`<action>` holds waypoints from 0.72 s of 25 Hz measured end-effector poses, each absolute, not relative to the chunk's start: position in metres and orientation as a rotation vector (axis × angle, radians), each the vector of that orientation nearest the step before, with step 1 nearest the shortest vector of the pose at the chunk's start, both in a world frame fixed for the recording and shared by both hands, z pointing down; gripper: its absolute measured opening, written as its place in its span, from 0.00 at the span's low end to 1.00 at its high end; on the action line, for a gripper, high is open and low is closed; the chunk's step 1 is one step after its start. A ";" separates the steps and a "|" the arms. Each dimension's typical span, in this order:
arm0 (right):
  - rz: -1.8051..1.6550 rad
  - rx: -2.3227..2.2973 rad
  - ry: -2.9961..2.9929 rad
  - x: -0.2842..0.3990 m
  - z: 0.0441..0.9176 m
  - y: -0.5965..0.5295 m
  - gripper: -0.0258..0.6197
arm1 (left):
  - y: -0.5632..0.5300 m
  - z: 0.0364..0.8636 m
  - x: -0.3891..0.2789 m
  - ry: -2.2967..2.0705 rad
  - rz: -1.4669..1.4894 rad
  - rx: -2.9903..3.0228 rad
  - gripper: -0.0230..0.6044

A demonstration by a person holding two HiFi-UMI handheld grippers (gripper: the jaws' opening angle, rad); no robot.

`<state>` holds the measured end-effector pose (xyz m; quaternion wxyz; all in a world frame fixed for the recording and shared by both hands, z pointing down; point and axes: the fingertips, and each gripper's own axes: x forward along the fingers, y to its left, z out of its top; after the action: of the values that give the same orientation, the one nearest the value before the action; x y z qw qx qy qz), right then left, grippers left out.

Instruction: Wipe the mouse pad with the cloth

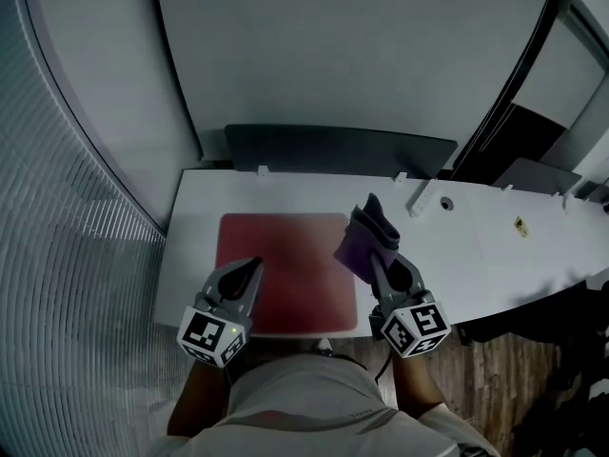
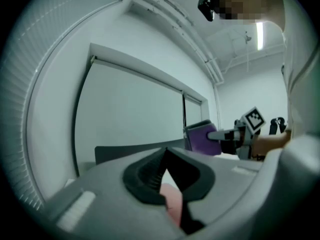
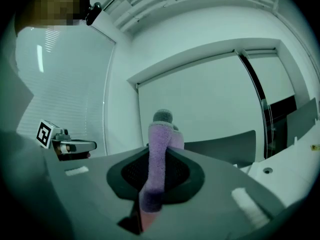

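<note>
A dull red mouse pad (image 1: 285, 265) lies flat on the white desk (image 1: 495, 255), near its front edge. My right gripper (image 1: 380, 258) hangs over the pad's right edge, shut on a purple cloth (image 1: 364, 236) that sticks up and forward out of the jaws. In the right gripper view the cloth (image 3: 159, 154) stands upright between the pads of that gripper (image 3: 150, 186). My left gripper (image 1: 254, 266) hovers over the pad's front left part, its jaws shut and empty. A sliver of the pink pad (image 2: 172, 204) shows below the left gripper (image 2: 166, 165) in its own view.
A dark low panel (image 1: 338, 148) runs along the back of the desk. A small white fitting (image 1: 420, 198), a round grommet (image 1: 445, 204) and a tiny yellow item (image 1: 520, 225) lie right of the pad. Ribbed blinds (image 1: 67, 255) curve along the left; wooden floor (image 1: 495, 379) shows front right.
</note>
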<state>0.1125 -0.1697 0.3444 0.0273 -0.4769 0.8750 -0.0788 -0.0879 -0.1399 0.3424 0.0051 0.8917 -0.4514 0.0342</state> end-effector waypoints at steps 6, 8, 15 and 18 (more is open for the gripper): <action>-0.265 -1.427 2.719 0.102 0.340 -0.181 0.11 | -0.142 0.331 -0.096 -1.448 0.085 2.797 0.04; -0.275 -1.417 2.727 0.094 0.344 -0.185 0.11 | -0.144 0.332 -0.102 -1.458 0.073 2.794 0.04; -0.268 -1.376 2.753 0.068 0.348 -0.188 0.11 | -0.146 0.335 -0.116 -1.465 0.060 2.789 0.04; -0.278 -1.377 2.757 0.068 0.344 -0.186 0.11 | -0.144 0.329 -0.116 -1.459 0.054 2.790 0.04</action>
<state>0.0678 -0.1860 0.3443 0.0238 -0.4449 0.8907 -0.0898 -0.1156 -0.1441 0.3291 -0.0037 0.8860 -0.4634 0.0170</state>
